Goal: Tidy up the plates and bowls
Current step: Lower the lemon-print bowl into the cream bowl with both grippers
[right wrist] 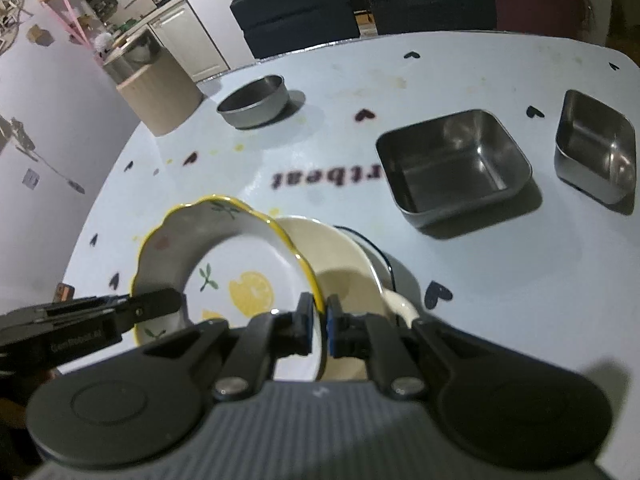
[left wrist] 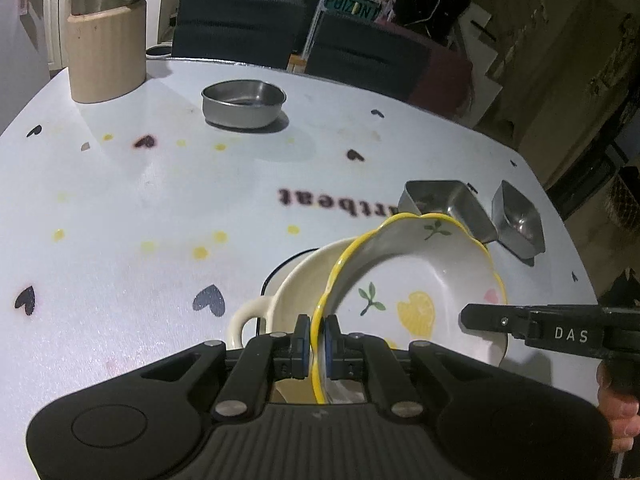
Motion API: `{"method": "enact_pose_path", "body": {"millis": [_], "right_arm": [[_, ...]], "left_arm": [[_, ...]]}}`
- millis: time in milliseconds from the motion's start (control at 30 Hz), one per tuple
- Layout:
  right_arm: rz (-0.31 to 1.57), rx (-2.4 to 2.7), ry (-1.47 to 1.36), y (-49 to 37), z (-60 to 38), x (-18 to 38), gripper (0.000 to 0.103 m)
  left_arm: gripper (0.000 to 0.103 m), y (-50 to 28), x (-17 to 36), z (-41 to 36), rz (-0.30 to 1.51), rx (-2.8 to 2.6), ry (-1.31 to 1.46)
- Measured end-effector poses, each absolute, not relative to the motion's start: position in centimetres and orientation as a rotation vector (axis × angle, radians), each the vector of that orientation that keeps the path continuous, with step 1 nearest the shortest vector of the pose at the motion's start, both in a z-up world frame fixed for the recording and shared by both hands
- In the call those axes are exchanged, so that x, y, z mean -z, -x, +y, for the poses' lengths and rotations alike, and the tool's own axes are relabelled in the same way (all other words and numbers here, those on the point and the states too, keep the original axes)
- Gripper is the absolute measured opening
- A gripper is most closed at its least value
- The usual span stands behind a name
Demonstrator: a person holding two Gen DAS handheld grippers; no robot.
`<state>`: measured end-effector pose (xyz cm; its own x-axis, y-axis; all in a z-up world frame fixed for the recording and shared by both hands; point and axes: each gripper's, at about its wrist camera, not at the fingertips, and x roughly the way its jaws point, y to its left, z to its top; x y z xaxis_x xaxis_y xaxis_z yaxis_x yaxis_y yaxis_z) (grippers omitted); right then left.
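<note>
A white bowl with a wavy yellow rim and lemon print (left wrist: 420, 280) (right wrist: 240, 276) is held by both grippers. My left gripper (left wrist: 317, 330) is shut on its left rim. My right gripper (right wrist: 319, 320) is shut on its right rim. The bowl hangs tilted just over a cream bowl with a loop handle (left wrist: 296, 292) (right wrist: 348, 276), which sits on a dark-rimmed plate (right wrist: 380, 256). A round steel bowl (left wrist: 243, 104) (right wrist: 255, 101) stands far back. A large square steel dish (right wrist: 454, 164) (left wrist: 444, 204) and a small square one (right wrist: 596, 152) (left wrist: 520, 224) stand to the right.
A beige ribbed canister with a steel pot on top (left wrist: 107, 36) (right wrist: 160, 88) stands at the far left corner. The white tablecloth with hearts and lettering (left wrist: 140, 200) (right wrist: 520, 280) covers the table. Dark chairs (left wrist: 240, 24) stand behind the far edge.
</note>
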<state>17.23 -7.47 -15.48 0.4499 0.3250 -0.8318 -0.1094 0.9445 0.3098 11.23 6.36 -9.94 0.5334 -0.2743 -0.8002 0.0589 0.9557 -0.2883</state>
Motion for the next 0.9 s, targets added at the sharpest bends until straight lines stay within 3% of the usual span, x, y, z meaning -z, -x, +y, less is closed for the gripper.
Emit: {"method": "enact_pose_path", "body": {"millis": [900], "right_arm": [[1.104, -0.280, -0.127, -17.7, -7.2, 17.3, 0.011]], "left_arm": [[0.008, -11.6, 11.6, 4.7, 1.059, 0.206, 0.167]]}}
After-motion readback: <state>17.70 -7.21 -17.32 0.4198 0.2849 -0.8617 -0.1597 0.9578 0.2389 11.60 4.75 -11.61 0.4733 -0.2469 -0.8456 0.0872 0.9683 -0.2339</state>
